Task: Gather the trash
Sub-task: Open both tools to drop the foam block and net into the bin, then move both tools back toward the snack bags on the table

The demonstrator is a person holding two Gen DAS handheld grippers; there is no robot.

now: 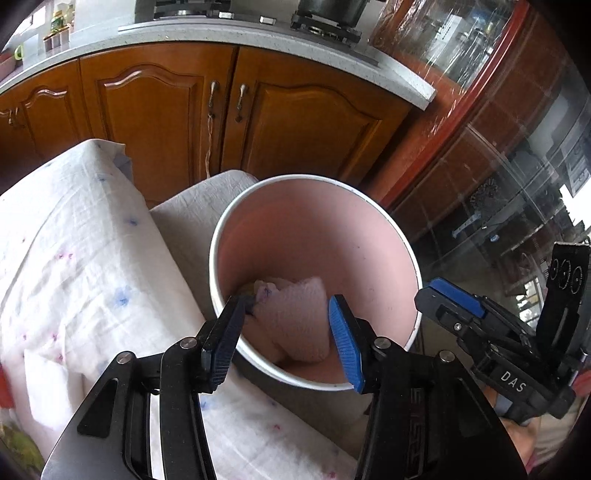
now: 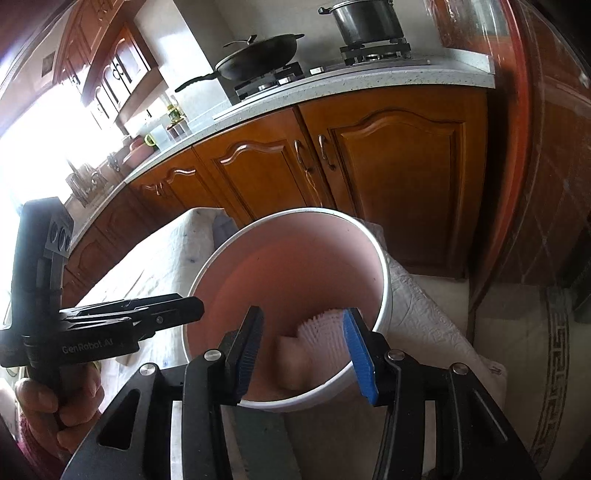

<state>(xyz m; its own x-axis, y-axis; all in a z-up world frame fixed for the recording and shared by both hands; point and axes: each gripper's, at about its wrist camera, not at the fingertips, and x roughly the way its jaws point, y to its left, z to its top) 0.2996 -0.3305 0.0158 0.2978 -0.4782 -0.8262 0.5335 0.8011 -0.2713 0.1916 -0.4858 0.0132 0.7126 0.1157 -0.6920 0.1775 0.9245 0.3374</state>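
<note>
Readable text first: the right gripper [image 1: 448, 295] had "DAS" on its body in the left wrist view, and the left gripper [image 2: 199, 308] had "GenRobot.AI" printed along its side in the right wrist view.

Around it all were wooden cabinets [image 2: 399, 166] under a speckled countertop [image 2: 369, 83], with a black wok [image 2: 262, 55] and a steel pot [image 2: 365, 22] on the stove, plus a white cloth [image 1: 74, 240] draped over the surface beside the bucket [image 1: 369, 206].

The trash itself was a crumpled, textured paper towel [image 1: 295, 321], pinkish white, lying inside the bucket at the bottom. Both grippers hung over the rim with fingers apart, nothing clamped.
</note>
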